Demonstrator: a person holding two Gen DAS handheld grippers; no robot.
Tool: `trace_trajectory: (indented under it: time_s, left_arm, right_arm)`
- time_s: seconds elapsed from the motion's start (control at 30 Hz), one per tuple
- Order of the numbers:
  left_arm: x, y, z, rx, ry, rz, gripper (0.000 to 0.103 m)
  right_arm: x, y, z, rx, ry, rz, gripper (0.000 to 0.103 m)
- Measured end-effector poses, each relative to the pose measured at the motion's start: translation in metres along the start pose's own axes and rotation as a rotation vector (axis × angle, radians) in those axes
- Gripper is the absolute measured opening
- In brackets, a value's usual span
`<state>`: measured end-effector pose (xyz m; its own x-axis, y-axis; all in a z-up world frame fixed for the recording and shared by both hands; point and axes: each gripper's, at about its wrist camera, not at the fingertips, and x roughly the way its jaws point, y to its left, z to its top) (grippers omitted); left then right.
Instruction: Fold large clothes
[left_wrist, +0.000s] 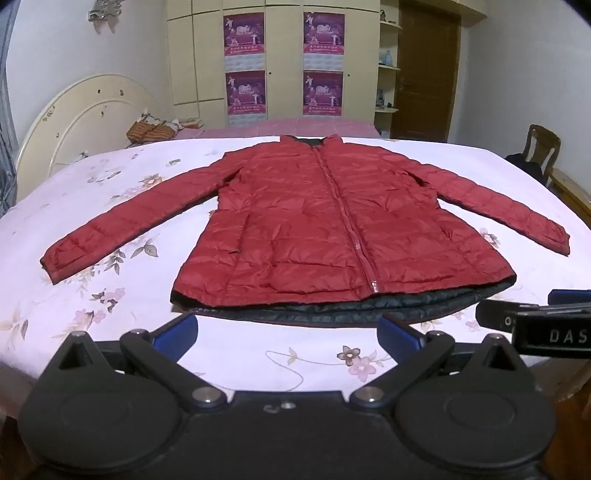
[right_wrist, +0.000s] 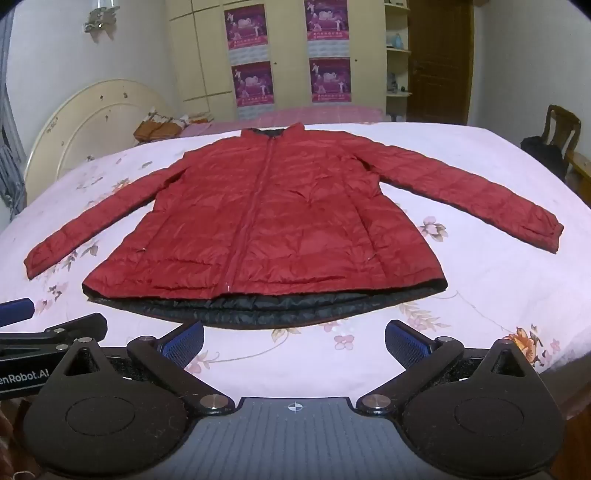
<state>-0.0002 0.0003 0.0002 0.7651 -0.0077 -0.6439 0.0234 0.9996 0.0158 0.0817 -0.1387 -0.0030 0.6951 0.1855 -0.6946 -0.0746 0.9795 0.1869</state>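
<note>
The red padded jacket (left_wrist: 325, 221) lay flat on the bed (left_wrist: 110, 206), front side up, with the zipper (left_wrist: 347, 221) closed down the middle and the collar pointing to the far side; both sleeves were spread out to the sides and a little toward the near edge, each cuff resting on the flowered sheet (right_wrist: 498, 280). At the near hem a dark lining (right_wrist: 266, 308) showed under the red cloth, so the back layer reached further toward the cameras than the front one.

The left tool (left_wrist: 288, 332) was held above the near edge of the bed, just before the hem but not touching it; its two blue-padded fingers (left_wrist: 177, 330) stood fully apart with nothing between them. The right tool (right_wrist: 294, 343) was held in the same way, also wide apart and holding nothing; it was beside the left one, and each tool appeared at the edge of the other's view.

Behind the bed there was a pale round headboard (left_wrist: 74, 122), a cream wardrobe (left_wrist: 284, 55) with four purple posters (left_wrist: 244, 35), and a brown door (left_wrist: 428, 70); a wooden chair (right_wrist: 561, 129) stood at the right side.
</note>
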Motion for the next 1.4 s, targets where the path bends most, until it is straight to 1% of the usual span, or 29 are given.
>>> trace_trajectory:
  time_s: [0.83,1.4]
  left_arm:
    - [0.0034,-0.0004,0.0066,0.014,0.007,0.017,0.103]
    - [0.0032,-0.0012,0.0061,0.018,0.004,0.014,0.103]
  right_arm:
    - [0.0027,0.0008,0.0015,-0.002,0.002,-0.004,0.103]
    - [-0.0004,-0.0031,0.003,0.001,0.0,0.006,0.103]
